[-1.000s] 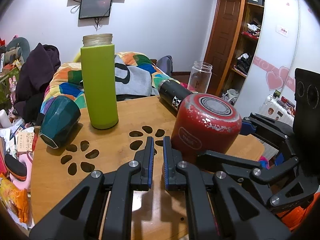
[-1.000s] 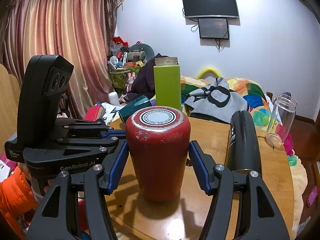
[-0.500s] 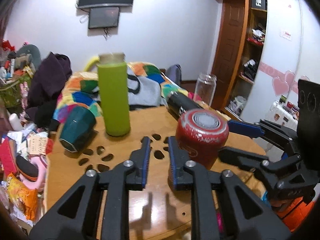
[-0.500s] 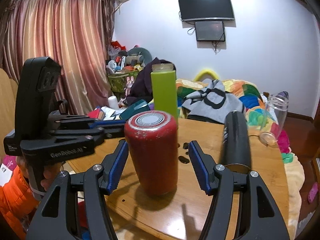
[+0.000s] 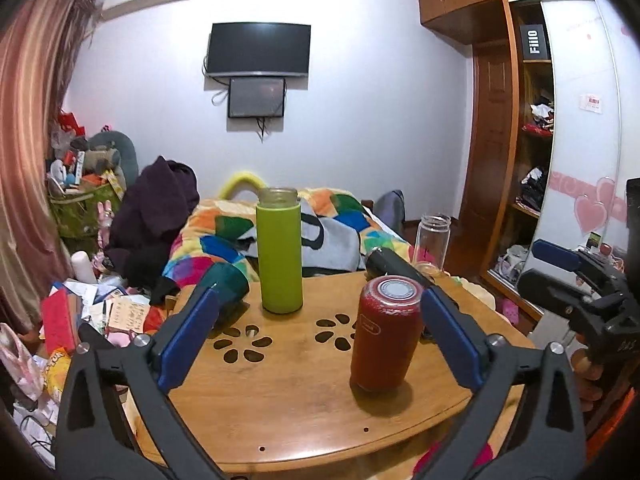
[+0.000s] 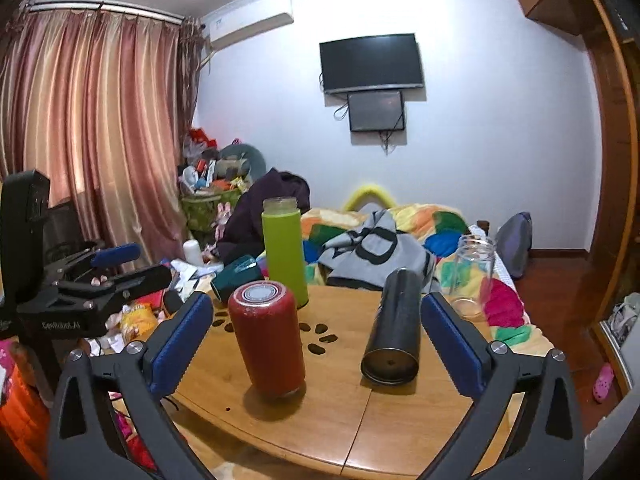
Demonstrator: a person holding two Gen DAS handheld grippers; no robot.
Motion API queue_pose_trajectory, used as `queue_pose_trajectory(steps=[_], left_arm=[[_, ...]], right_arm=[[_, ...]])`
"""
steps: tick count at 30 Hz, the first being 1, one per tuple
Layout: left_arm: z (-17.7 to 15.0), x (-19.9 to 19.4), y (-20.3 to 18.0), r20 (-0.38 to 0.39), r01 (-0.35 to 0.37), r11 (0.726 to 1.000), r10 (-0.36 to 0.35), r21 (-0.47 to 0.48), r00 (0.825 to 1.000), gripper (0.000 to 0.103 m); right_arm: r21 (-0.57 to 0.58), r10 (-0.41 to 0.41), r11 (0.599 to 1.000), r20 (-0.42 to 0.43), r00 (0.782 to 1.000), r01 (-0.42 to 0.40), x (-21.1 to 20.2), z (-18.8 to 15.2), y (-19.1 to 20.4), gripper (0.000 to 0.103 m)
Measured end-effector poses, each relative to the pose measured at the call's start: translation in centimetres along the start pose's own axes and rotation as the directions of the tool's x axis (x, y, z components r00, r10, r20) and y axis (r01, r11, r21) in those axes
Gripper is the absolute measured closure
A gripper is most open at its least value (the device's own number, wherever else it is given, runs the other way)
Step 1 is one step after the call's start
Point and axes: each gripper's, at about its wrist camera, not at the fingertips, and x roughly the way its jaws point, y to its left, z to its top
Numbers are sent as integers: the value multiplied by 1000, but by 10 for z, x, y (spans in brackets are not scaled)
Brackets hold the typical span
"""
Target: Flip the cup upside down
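A red cup (image 5: pixel 386 334) stands upside down on the round wooden table (image 5: pixel 280 408), its worn base facing up. It also shows in the right wrist view (image 6: pixel 266 338). My left gripper (image 5: pixel 318 340) is open wide and empty, held back over the table's near edge. My right gripper (image 6: pixel 316 344) is open wide and empty, also back from the table. The red cup stands free, clear of both grippers' blue pads (image 6: pixel 182 344).
A tall green bottle (image 5: pixel 279 252) stands upright behind the cup. A black flask (image 6: pixel 394 326) lies on its side at the right. A teal cup (image 5: pixel 224 288) lies at the left edge. A clear glass jar (image 6: pixel 472 280) stands at the far right edge.
Both grippers pulled back from the table and rose. The left gripper went from shut to wide open. The right gripper opened wider and drew away from the red cup, which stays standing.
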Motion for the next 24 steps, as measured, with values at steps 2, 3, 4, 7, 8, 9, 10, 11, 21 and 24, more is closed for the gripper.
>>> queue_pose_trajectory(steps=[2,3,4,7,8,9,10,11,21,24], left_arm=[[0,-6,-5,13,-4,1000,4,4,1000,0],[-1,-7,-6,20,-8,1000,8,5,1000,0],[-1,-10,-9,33,-20,1000,20,7,999,0],[-4,-18,-16,69,-58,998,57,12,996,0],[-4,-21,-17,75,-65,998,64,14,995,0],[-5,-22,-18,79,-69,998,67,15,995,0],[-5,-24,-18,83,-70,997,69,15,994,0],[-6,-25,-18,84,-71,997,70,15,994,0],[-15,-27,-19,66,-87,996,87,-2,994,0],[-18,-26,-21,64,-93,996,92,10,994,0]], right_arm=[[4,-27,1000,16,1000,27,-9,0,-1,0],[5,-41,999,23,999,40,-13,0,1,0],[8,-56,998,29,998,56,-16,0,2,0],[17,-70,997,30,997,70,-20,-1,4,0],[19,-75,997,30,997,75,-21,-1,4,0],[20,-83,996,29,996,83,-21,-1,5,0],[20,-89,996,28,996,89,-22,-2,6,0],[19,-93,996,27,995,92,-21,-3,7,0],[31,-84,996,15,996,83,-19,-8,9,0],[32,-85,996,9,996,85,-18,-10,8,0]])
